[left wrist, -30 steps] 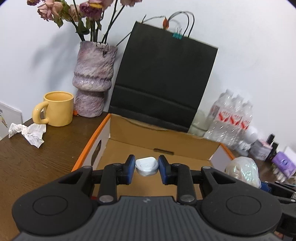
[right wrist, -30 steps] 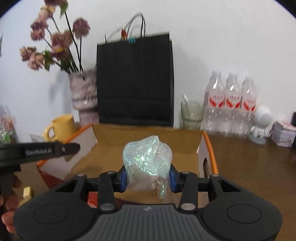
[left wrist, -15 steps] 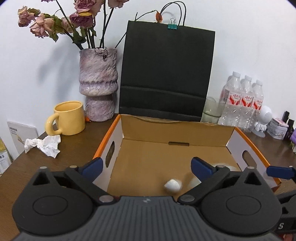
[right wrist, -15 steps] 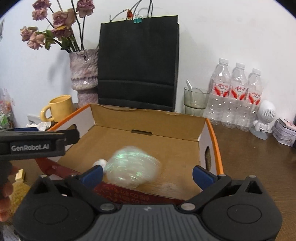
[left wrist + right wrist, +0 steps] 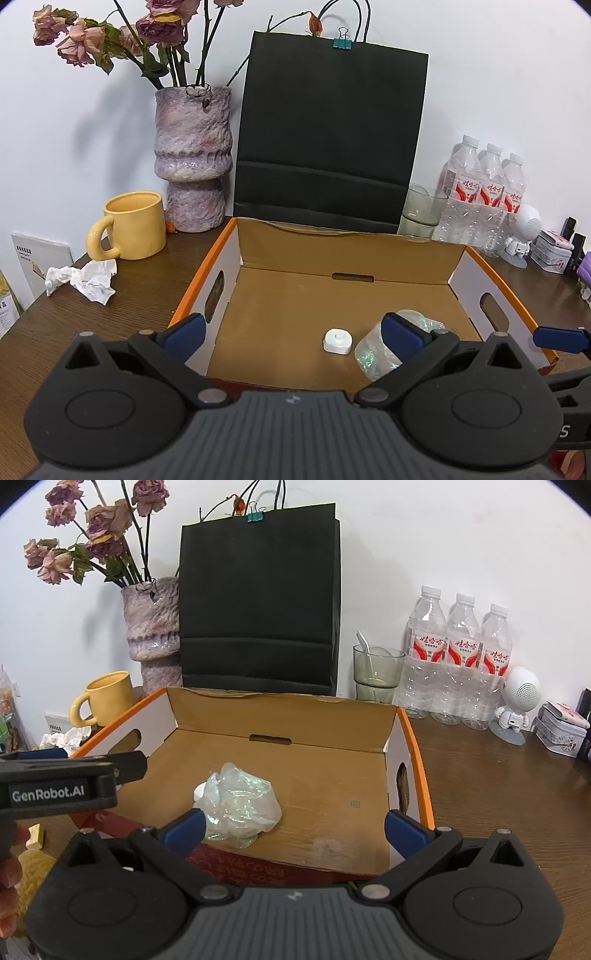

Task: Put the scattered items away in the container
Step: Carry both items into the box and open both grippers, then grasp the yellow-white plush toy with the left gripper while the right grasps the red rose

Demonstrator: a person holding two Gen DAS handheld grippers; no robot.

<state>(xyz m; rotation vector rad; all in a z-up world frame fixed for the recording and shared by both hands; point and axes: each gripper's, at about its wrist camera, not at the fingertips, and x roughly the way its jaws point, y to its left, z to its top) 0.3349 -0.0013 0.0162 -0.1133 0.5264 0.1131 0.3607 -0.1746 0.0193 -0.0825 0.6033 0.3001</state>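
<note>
An open cardboard box with orange rims (image 5: pixel 461 258) (image 5: pixel 413 734) stands on the brown table. A small white cap-like item (image 5: pixel 337 341) lies on its floor. Beside it lies a crumpled iridescent plastic wrap (image 5: pixel 373 360) (image 5: pixel 240 805), which nearly hides the white item (image 5: pixel 199 792) in the right wrist view. My left gripper (image 5: pixel 291 330) is open and empty above the box's near edge. My right gripper (image 5: pixel 293 825) is open and empty, also above the near edge. A crumpled white tissue (image 5: pixel 83 278) (image 5: pixel 62 738) lies on the table left of the box.
A yellow mug (image 5: pixel 129 225), a purple vase with dried flowers (image 5: pixel 194 158) and a black paper bag (image 5: pixel 328 140) stand behind the box. A glass (image 5: pixel 376 675), water bottles (image 5: pixel 458 657), a white figurine (image 5: pixel 517 705) and a tin (image 5: pixel 561 731) stand at the right.
Both grippers opened and dropped their loads: the white item and the plastic wrap fell and now lie still on the box floor. Both grippers have drawn back and up.
</note>
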